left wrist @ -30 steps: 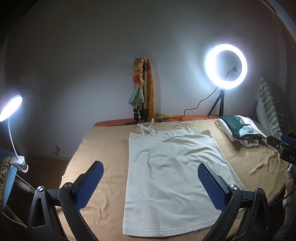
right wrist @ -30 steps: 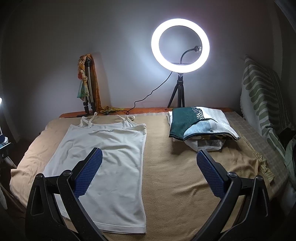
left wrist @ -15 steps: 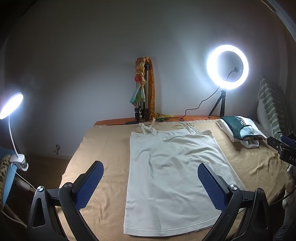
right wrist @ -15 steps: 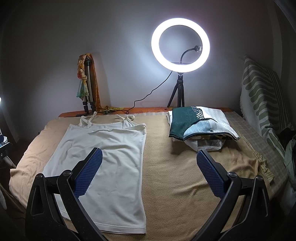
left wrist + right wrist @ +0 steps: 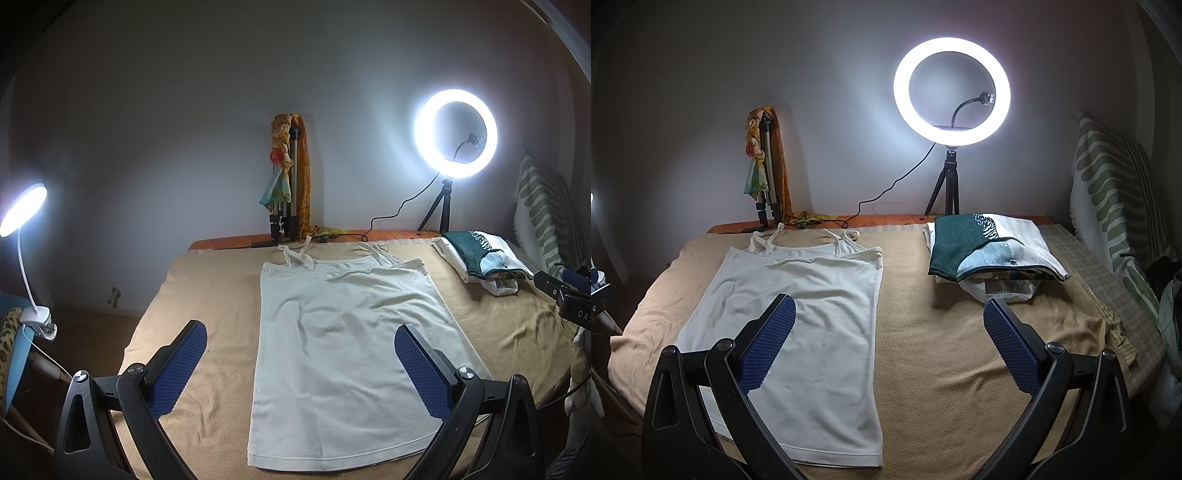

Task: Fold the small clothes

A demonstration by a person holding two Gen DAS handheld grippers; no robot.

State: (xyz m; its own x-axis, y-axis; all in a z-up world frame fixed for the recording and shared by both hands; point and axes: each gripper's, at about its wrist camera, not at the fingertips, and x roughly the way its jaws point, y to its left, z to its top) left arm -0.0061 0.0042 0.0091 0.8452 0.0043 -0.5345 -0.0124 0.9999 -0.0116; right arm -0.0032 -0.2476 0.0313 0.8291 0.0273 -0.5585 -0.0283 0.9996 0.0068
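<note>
A white strappy tank top [image 5: 347, 347] lies flat on the tan blanket [image 5: 207, 295], straps toward the wall, hem toward me. It also shows in the right wrist view [image 5: 812, 317]. My left gripper [image 5: 301, 341] is open and empty, held above the hem end of the top. My right gripper [image 5: 888, 315] is open and empty, held above the blanket [image 5: 934, 350] beside the top's right edge. Part of the right gripper's body shows at the right edge of the left wrist view.
A stack of folded clothes [image 5: 990, 247] lies at the back right. A ring light on a tripod [image 5: 951, 92] and a folded tripod with scarves [image 5: 766, 173] stand at the wall. A clip lamp [image 5: 22, 206] is at left. A striped cushion [image 5: 1115, 192] leans at right.
The left wrist view has shifted very slightly; the top sits a touch further right and lower in it. The right gripper has not visibly moved. Both stay open.
</note>
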